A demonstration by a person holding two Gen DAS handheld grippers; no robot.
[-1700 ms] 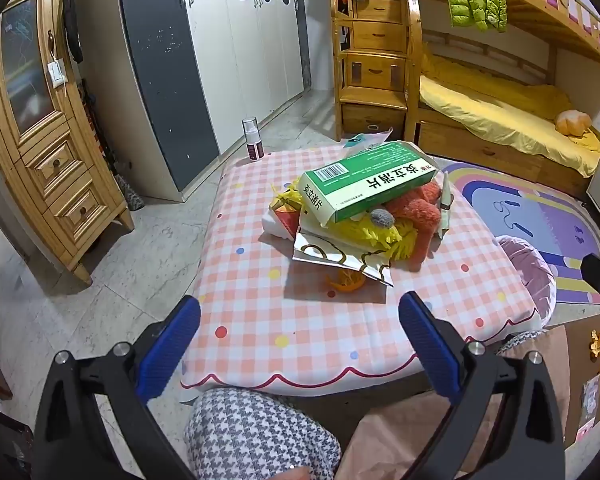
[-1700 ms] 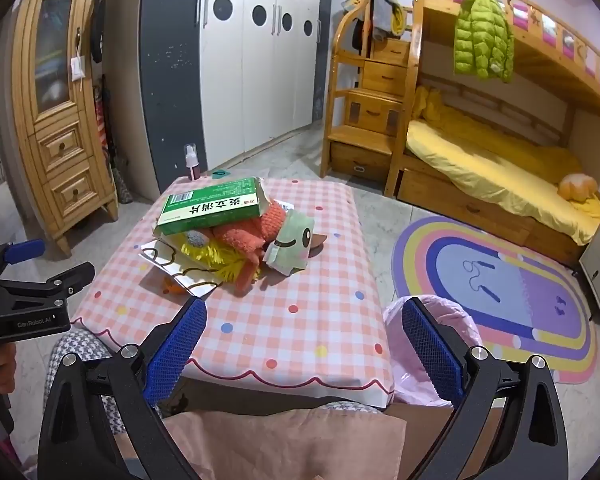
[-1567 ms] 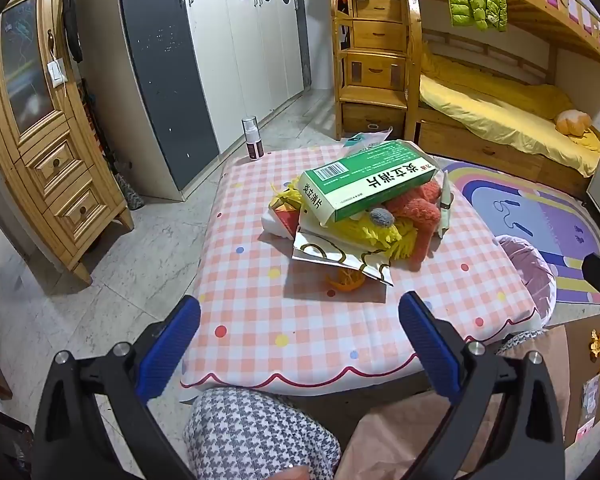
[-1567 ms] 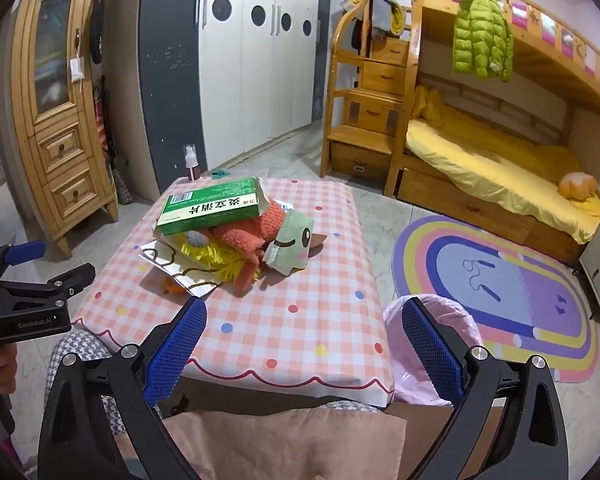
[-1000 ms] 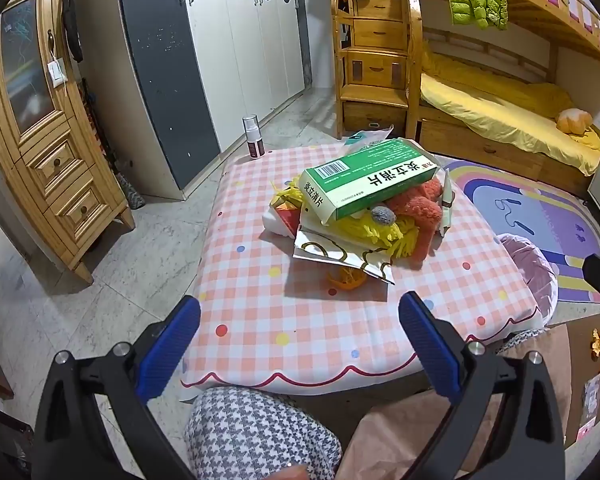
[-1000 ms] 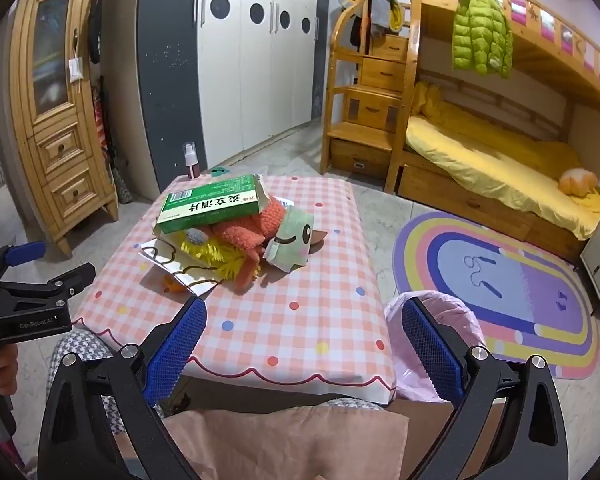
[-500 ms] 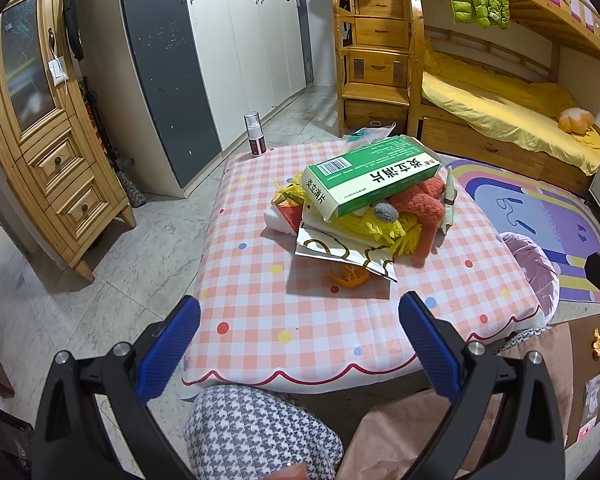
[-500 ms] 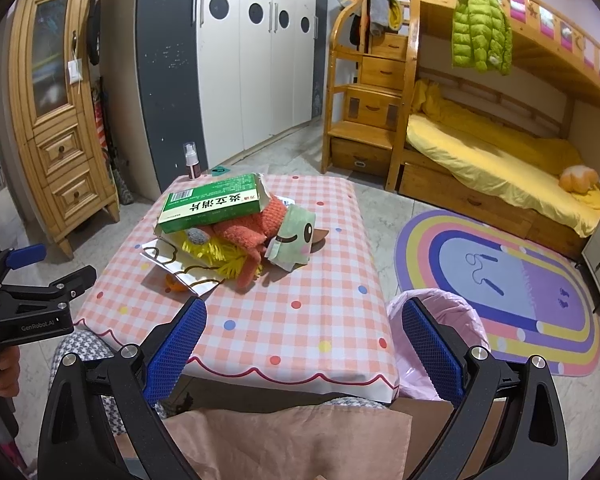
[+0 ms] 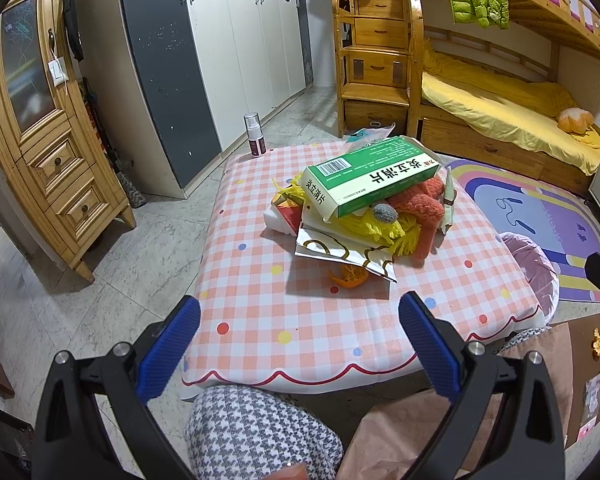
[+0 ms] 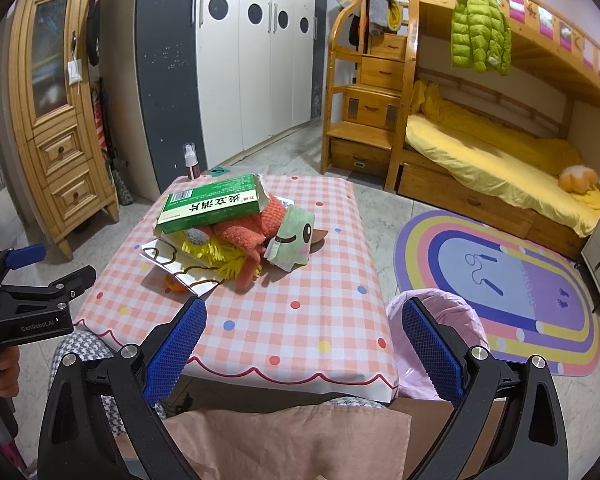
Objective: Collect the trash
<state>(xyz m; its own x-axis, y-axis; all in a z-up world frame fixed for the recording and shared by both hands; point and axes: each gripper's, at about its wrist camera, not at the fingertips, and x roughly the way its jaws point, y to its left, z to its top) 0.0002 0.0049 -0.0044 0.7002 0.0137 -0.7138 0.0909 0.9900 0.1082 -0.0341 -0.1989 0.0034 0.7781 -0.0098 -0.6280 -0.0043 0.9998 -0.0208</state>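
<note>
Both the left gripper (image 9: pixel 299 320) and right gripper (image 10: pixel 304 326) hover spread and empty short of the table (image 10: pixel 300 320), where the green box (image 10: pixel 210 208) tops the trash pile; grasp its narrow sides squarely, then carry it to the pink-lined bin (image 10: pixel 440 308) beside the table.

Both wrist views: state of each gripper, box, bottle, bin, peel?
left gripper: open, empty
right gripper: open, empty
green box: lying atop the pile, far end flap open
spray bottle: upright, capped
pink-lined bin: open, beside table
orange peel: on tablecloth, part under wrapper
</note>
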